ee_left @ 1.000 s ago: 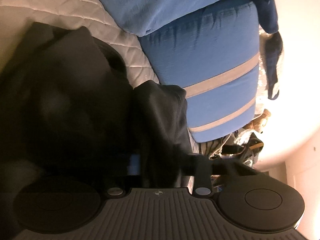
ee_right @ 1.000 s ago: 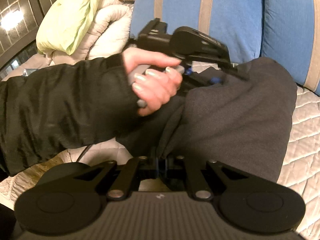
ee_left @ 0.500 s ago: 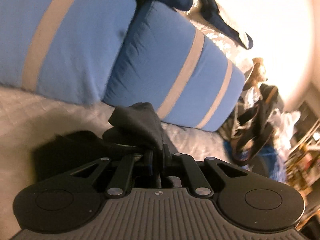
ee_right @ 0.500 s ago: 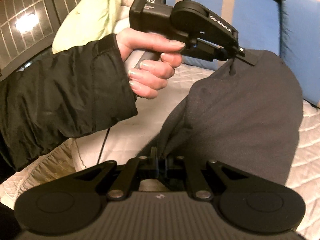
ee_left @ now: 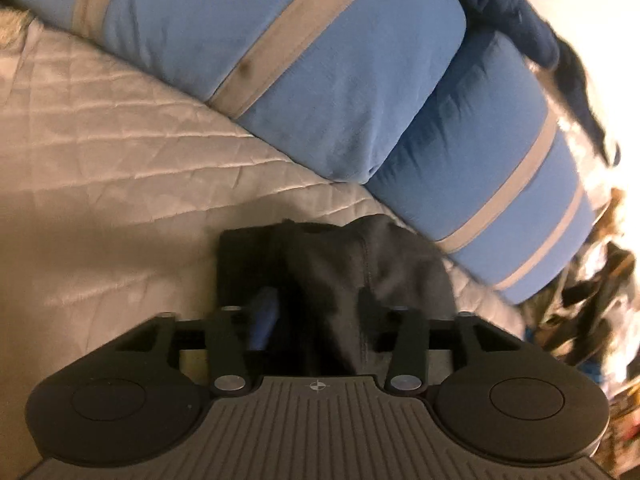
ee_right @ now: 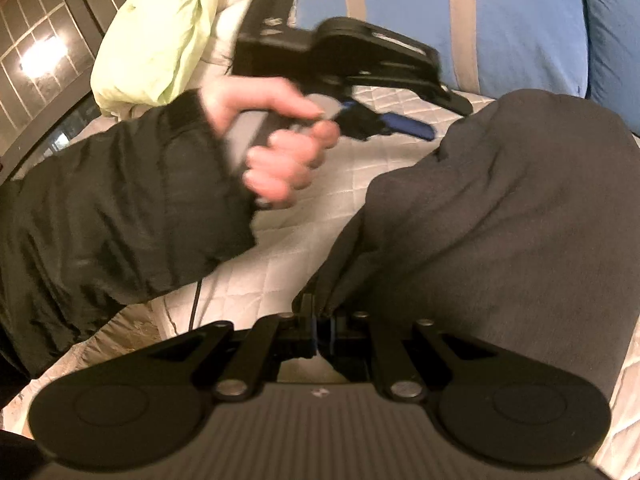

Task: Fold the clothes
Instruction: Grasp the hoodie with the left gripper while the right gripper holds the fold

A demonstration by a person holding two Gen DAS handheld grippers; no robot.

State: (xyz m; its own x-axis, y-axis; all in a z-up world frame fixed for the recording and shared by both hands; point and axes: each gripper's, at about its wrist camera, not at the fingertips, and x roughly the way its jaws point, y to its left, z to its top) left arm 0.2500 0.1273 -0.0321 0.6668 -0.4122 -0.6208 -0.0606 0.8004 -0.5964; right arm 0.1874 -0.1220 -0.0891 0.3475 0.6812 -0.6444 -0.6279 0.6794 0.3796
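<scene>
R gripper (ee_right: 322,326) is clamping a corner of the dark garment (ee_right: 500,216), which is filling the frame's right half on the quilt (ee_right: 280,264). L gripper (ee_left: 316,312): fingers apart, cloth lying loose btwn them, centre-low. L hand (ee_right: 276,148) is blurring upper-centre. Garment's far edge is cut off.

Garment (ee_right: 500,208) lies on quilt (ee_left: 100,168), pillows (ee_left: 320,60) behind it; left gripper (ee_right: 424,108) left of garment, above quilt; right gripper (ee_right: 324,320) at garment's near edge
</scene>
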